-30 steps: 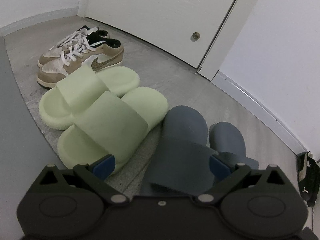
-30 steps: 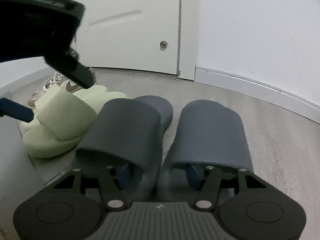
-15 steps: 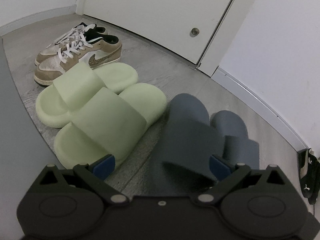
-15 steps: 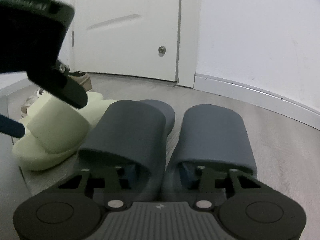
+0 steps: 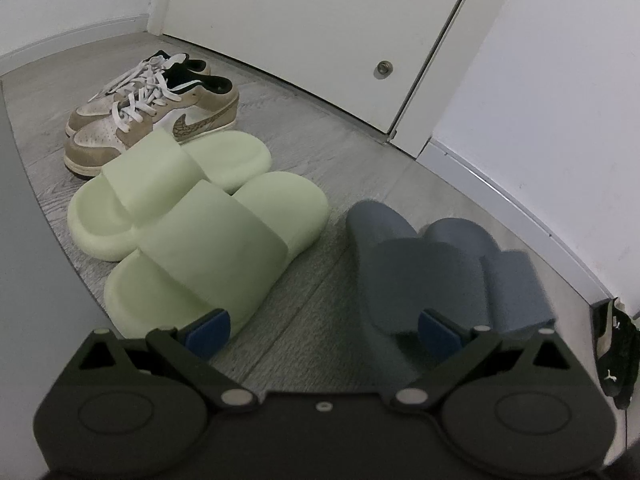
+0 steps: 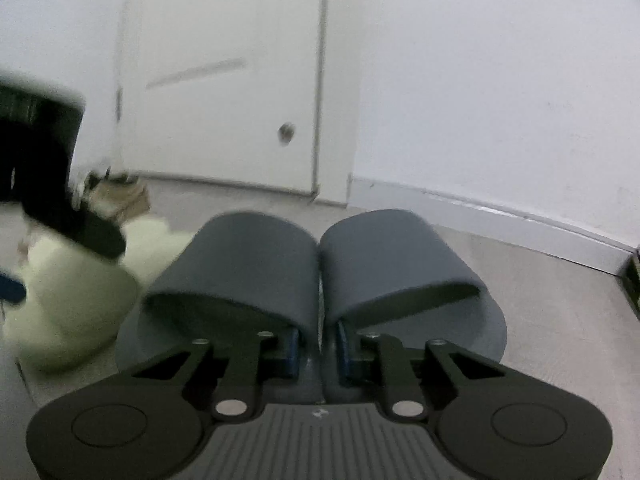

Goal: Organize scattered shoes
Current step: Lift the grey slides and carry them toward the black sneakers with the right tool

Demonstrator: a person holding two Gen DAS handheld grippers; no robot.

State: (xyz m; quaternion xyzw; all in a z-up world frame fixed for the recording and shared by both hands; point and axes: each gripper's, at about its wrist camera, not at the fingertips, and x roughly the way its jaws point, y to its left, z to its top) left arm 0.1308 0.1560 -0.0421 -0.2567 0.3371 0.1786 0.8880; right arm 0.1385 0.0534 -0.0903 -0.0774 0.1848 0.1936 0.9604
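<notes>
A hallway floor (image 5: 360,152) by a white door (image 5: 304,20), seen from two hand-held grippers. Three pairs of shoes lie in a row running from far left to near right. Farthest left is a pair of tan and white sneakers (image 5: 154,106), side by side. Just beside them is a pair of pale green slides (image 5: 200,232), touching each other. Nearest right is a pair of blue-grey slides (image 5: 436,268).

The left hand-held gripper (image 5: 320,326) hangs wide open above bare floor between the green and blue-grey pairs, holding nothing. The right hand-held gripper (image 6: 318,350) is narrowed, one finger tucked under each strap, pinching the inner walls of the blue-grey slides (image 6: 316,276) so they are pressed together side by side.

The task looks nearly done: all three pairs sit matched and roughly lined up. What seems left is setting the blue-grey pair straight and letting go. One dark shoe (image 5: 614,356) shows at the right edge of the left view, perhaps still unsorted.

Open floor stretches toward the door and the white baseboard (image 6: 500,214) on the right. A grey surface borders the row on the left.
</notes>
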